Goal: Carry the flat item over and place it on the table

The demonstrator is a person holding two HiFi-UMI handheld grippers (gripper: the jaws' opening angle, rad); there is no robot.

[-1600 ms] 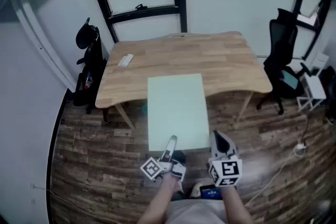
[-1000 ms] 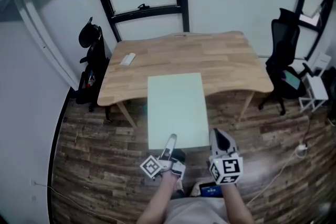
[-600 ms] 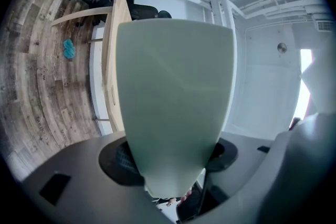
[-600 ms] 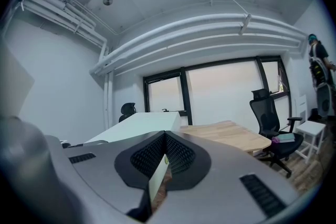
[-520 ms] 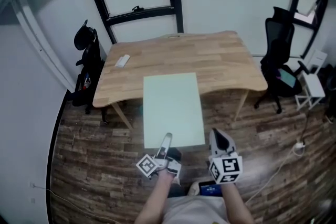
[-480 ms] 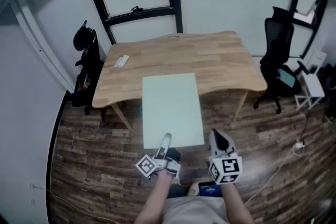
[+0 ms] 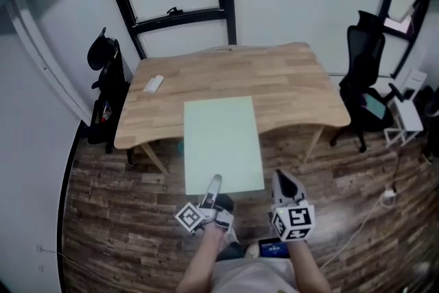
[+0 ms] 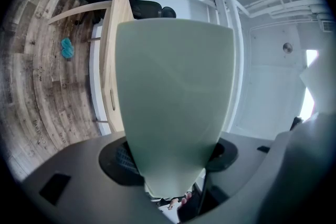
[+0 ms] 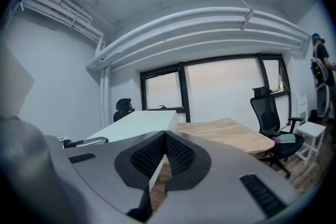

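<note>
Flat green panel, now reaching further over the table ahead, near edge pinched by left gripper and right gripper (both clamped), keeping it level for setdown.

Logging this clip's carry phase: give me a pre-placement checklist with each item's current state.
1. Left gripper holds board: ok, board sits between its jaws.
2. Right gripper holds board: ok, jaws pinch its near edge.
3. Board fully over table: not ok, near half hangs over floor.
4. Landing area free: ok, only a white item by the table's left edge.
</note>
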